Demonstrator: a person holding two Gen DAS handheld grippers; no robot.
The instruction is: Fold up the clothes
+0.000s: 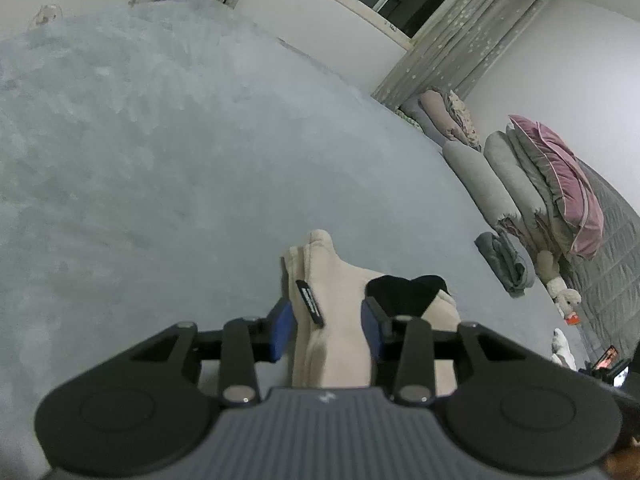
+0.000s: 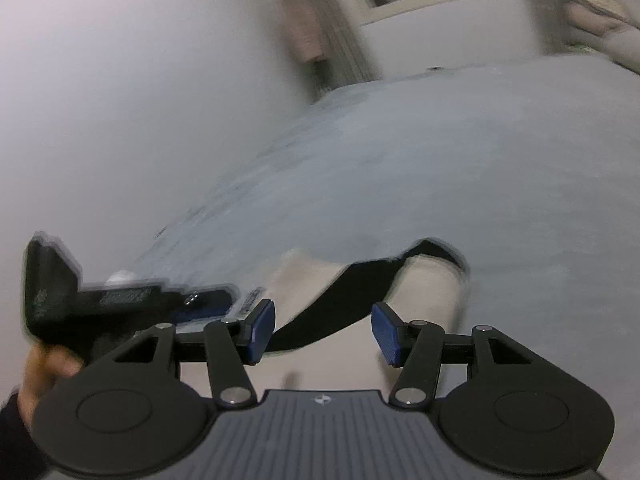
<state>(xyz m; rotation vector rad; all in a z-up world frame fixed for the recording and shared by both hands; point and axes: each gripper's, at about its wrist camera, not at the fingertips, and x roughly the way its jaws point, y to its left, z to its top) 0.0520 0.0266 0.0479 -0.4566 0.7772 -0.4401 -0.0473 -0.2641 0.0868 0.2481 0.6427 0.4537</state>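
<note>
Beige fleece garment (image 1: 340,320) with a black inner lining (image 1: 404,292) lies bunched on the grey bed (image 1: 180,160), seen from my left wrist; my left tongs (image 1: 328,326) stand apart around its folded ridge, pads not visibly pressing. Folded bedding (image 1: 540,184) is stacked at the far right. From my right wrist, blurred, my right tongs (image 2: 324,330) gape over the same garment (image 2: 424,292), gripping nothing; my left hand (image 2: 40,372) shows at lower left.

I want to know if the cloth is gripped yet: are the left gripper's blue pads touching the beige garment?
Cannot tell. In the left wrist view the beige garment lies between the left gripper pads, but no plain gap or press shows at either pad.
</note>
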